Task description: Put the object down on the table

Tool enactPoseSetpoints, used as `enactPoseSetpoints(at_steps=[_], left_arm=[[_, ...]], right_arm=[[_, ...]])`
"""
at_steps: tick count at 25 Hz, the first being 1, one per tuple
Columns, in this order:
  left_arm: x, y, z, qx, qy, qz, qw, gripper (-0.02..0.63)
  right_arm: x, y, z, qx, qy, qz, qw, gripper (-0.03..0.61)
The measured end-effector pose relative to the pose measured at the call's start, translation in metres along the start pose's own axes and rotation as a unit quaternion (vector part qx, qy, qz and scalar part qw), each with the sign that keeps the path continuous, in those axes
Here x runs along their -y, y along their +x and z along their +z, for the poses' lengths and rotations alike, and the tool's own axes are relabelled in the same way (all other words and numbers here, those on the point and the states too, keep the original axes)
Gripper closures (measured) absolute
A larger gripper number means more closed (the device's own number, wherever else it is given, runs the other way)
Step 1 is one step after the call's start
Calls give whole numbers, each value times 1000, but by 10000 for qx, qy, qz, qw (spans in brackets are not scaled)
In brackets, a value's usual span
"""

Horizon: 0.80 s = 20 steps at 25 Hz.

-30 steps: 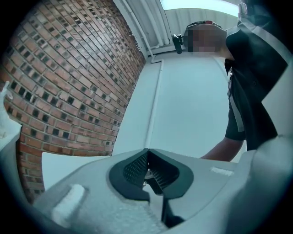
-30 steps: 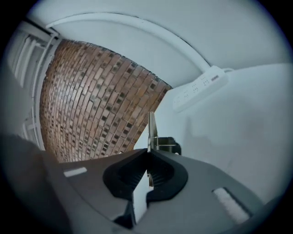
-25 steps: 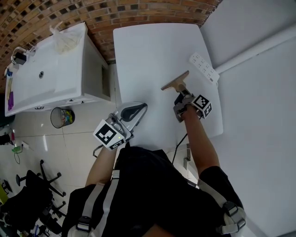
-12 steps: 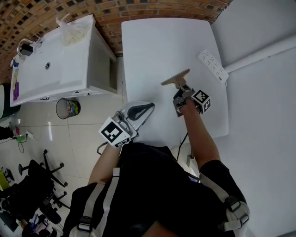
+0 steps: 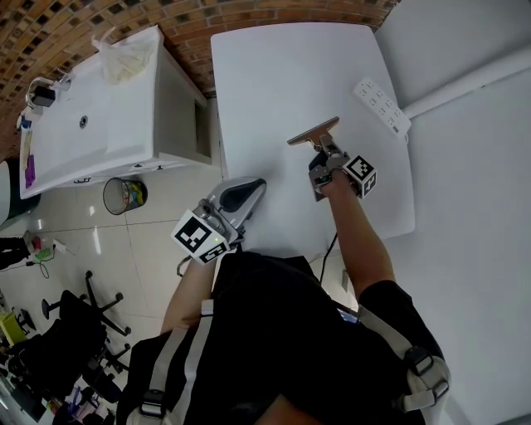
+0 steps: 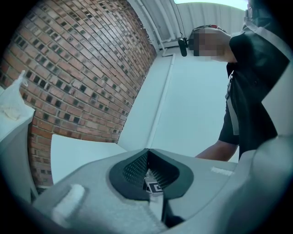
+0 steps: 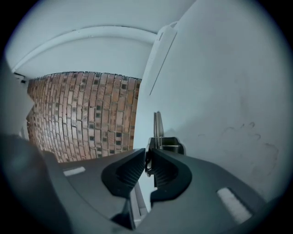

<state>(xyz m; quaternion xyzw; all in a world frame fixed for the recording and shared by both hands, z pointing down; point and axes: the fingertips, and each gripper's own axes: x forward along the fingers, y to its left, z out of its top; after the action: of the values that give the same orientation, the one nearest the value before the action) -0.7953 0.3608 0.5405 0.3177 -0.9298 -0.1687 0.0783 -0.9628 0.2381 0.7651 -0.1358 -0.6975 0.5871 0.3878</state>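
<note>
A flat scraper point(image 5: 314, 133) with a tan blade and a short metal handle hangs over the middle of the white table point(image 5: 274, 66). My right gripper point(image 5: 322, 158) is shut on the handle. In the right gripper view the scraper point(image 7: 158, 125) shows edge-on, straight ahead of my right gripper point(image 7: 148, 157), whose jaws pinch its metal bracket. Whether the blade touches the table I cannot tell. My left gripper point(image 5: 255, 187) sits at the table's near left edge, shut with nothing in it. In its own view my left gripper point(image 6: 147, 153) points up at the wall.
A white power strip point(image 5: 382, 108) lies near the table's right edge, beyond the scraper. Left of the table stands a white cabinet point(image 5: 91, 124) with a plastic bag point(image 5: 126, 56) on top, and a waste bin point(image 5: 124, 195) on the floor. A brick wall point(image 5: 124, 21) runs behind.
The head camera shifted a little. The right gripper with the scraper drifted slightly away from the power strip. The left gripper stayed by the table's near left edge.
</note>
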Motion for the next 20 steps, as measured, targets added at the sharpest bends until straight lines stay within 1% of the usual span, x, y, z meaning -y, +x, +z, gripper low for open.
enactPoseSetpoints(at_steps=[3, 9, 14, 15, 18, 20], left_arm=[[-3, -8, 1, -2, 7, 44, 10000, 615], [-11, -24, -3, 24, -54, 96, 9999, 615], [-18, -29, -2, 73, -98, -6, 9999, 615], [-20, -30, 0, 92, -86, -43, 9999, 615], [-25, -34, 7, 151, -46, -161, 9997, 615], [-29, -33, 12, 100, 116, -211, 9997, 615]], right_arm=[[-2, -2, -2, 14, -203, 30, 9998, 507], [-3, -19, -14, 75, -428, 134, 9990, 500], [4, -44, -21, 208, -562, 29, 9982, 491], [3, -48, -20, 274, -615, 11, 9977, 504], [-7, -63, -20, 462, -806, 46, 9957, 506], [-24, -71, -21, 504, -928, 176, 9943, 506]])
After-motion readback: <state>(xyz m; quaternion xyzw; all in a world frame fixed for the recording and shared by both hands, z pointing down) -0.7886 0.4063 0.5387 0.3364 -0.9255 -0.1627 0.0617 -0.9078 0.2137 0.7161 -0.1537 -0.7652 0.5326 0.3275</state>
